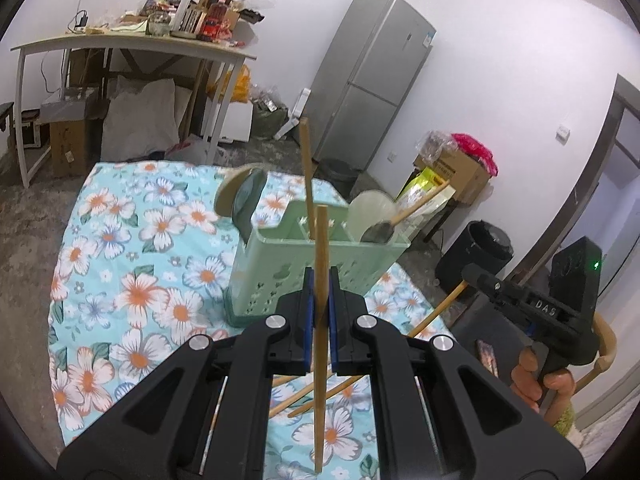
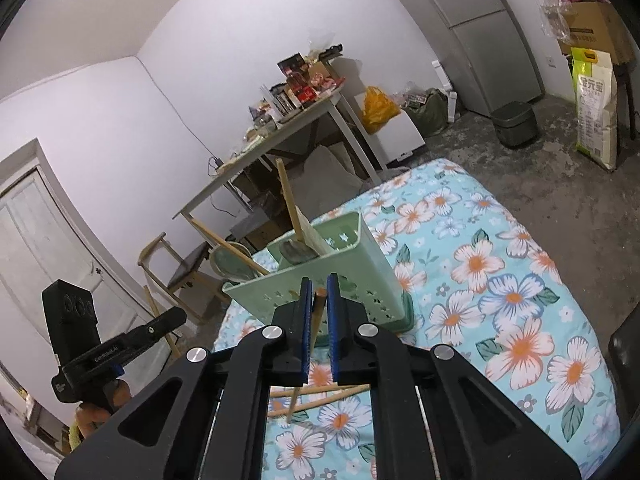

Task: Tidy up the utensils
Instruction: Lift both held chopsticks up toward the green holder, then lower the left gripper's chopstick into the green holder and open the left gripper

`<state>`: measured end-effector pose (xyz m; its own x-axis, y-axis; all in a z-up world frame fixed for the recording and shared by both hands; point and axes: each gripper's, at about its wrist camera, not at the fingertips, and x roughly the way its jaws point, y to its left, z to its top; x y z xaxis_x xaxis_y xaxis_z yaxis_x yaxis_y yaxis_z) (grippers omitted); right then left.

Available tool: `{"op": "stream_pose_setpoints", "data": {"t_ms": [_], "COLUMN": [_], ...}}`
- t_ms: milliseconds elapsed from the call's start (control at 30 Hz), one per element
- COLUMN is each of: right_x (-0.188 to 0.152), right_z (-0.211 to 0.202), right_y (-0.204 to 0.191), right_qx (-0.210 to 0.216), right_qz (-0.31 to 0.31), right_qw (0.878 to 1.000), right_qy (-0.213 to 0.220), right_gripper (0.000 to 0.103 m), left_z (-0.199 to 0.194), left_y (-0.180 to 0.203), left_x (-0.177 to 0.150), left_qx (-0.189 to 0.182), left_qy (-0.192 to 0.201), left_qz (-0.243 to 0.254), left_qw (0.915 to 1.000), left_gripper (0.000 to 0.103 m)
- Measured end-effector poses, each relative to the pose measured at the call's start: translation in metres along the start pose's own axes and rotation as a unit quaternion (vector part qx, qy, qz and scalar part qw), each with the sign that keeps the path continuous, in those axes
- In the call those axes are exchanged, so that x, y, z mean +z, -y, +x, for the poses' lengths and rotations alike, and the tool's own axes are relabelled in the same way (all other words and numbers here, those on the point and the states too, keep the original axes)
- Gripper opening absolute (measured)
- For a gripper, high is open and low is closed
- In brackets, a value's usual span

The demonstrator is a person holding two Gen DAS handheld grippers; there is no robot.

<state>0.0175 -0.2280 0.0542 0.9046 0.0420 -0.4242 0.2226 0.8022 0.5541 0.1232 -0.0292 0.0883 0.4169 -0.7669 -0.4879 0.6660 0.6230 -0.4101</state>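
Matt wooden chopsticks (image 1: 321, 280), a smooth green plastic holder (image 1: 304, 264), and a floral cloth (image 1: 132, 280).

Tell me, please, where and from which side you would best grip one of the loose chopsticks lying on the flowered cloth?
Grip a loose chopstick near mid-length, coming from above with the fingers straddling it crosswise. It lies flat on the cloth, thin and overlapping its neighbours, so the crossed ends look awkward; the freer stretch should lift more cleanly.

The left gripper (image 1: 320, 300) points slightly downward, its blue-padded jaws closed on an upright wooden chopstick (image 1: 320, 280). The right gripper (image 2: 319, 300) tilts down likewise, pads pinching another chopstick (image 2: 318, 312). A hand (image 1: 536, 380) grasps the right gripper's handle below its body.
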Motion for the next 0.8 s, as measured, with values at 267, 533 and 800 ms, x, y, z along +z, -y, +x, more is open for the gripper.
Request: {"op": "stream_pose_setpoints", "data": {"t_ms": [267, 533, 800], "right_x": [0.012, 0.017, 0.021], "right_z": [-0.02, -0.034, -0.041], "right_y": [-0.002, -0.001, -0.001], "right_qx": [0.002, -0.001, 0.002], "right_qz": [-0.009, -0.016, -0.016], "right_qw": [1.0, 0.999, 0.998], "right_qy": [0.03, 0.049, 0.057], "right_gripper": [0.006, 0.006, 0.006], "left_z": [-0.027, -0.053, -0.066], "left_y": [0.01, 0.011, 0.024], "left_x": [0.025, 0.059, 0.098], "left_qx": [-0.026, -0.059, -0.076], "left_qy": [0.037, 0.089, 0.161], "left_qz": [0.004, -0.004, 0.003], "left_qw": [0.999, 0.9943, 0.9841], "left_gripper": [0.005, 0.005, 0.005]}}
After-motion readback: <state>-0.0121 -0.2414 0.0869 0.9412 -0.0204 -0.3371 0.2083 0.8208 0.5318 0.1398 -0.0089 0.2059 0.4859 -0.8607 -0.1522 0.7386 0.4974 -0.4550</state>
